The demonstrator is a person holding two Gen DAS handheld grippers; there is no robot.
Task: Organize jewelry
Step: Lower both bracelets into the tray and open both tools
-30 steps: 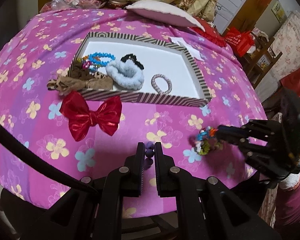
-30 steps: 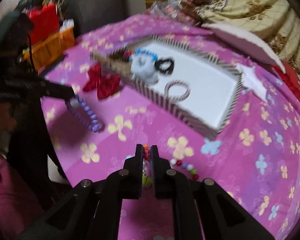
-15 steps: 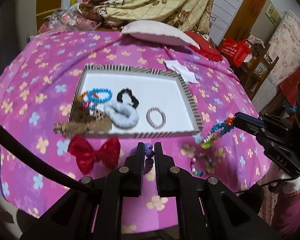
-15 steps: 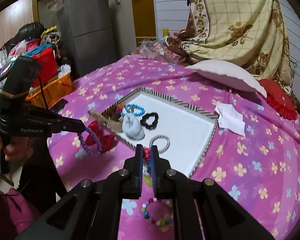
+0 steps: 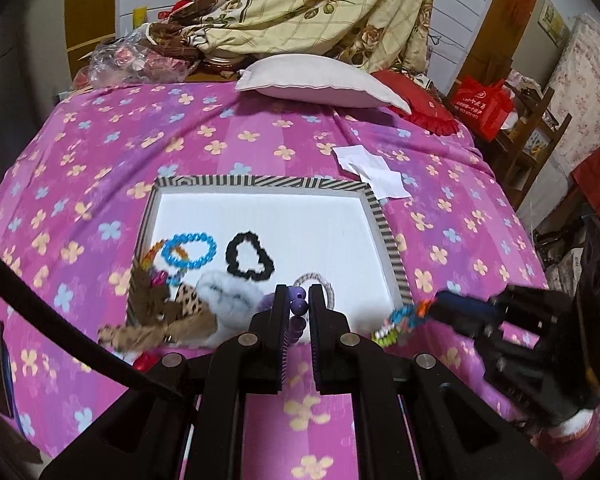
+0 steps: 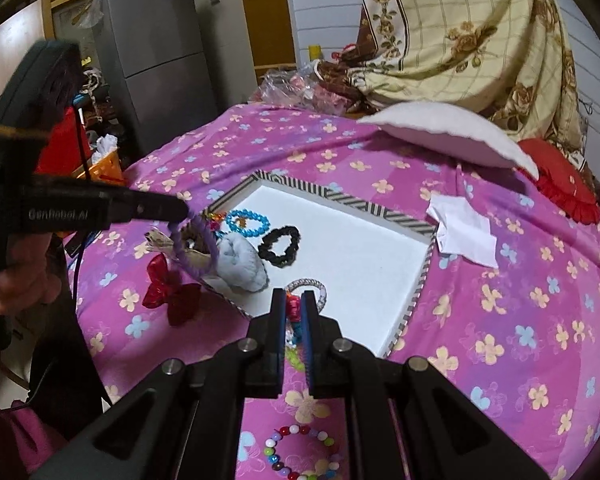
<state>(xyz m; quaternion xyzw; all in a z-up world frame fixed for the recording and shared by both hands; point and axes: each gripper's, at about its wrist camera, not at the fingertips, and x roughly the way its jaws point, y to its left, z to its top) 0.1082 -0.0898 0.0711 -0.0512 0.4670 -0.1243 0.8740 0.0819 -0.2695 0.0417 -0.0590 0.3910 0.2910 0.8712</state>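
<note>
My left gripper (image 5: pixel 298 306) is shut on a purple bead bracelet (image 5: pixel 297 307), which dangles as a loop (image 6: pixel 194 246) over the tray's near left corner. The right gripper (image 6: pixel 294 307) is shut on a multicoloured bead bracelet (image 6: pixel 293 312), seen hanging at the tray's right side (image 5: pixel 400 322). A striped-rim white tray (image 5: pixel 386 226) holds a blue bead bracelet (image 5: pixel 190 250), a black scrunchie (image 5: pixel 248 256), a fluffy pale blue scrunchie (image 5: pixel 230 300), a silver hair tie (image 6: pixel 310 286) and brown leopard bows (image 5: pixel 168 318).
A red bow (image 6: pixel 168 290) lies on the pink flowered bedspread (image 5: pixel 80 152) beside the tray. Another coloured bead bracelet (image 6: pixel 304 454) rests below my right gripper. White paper (image 6: pixel 466 228), a white pillow (image 5: pixel 320 82) and a folded blanket (image 5: pixel 320 4) lie beyond.
Both grippers have risen and moved toward the tray, carrying their bracelets off the bedspread. The purple loop now hangs over the tray's left corner, the coloured one at its right edge.
</note>
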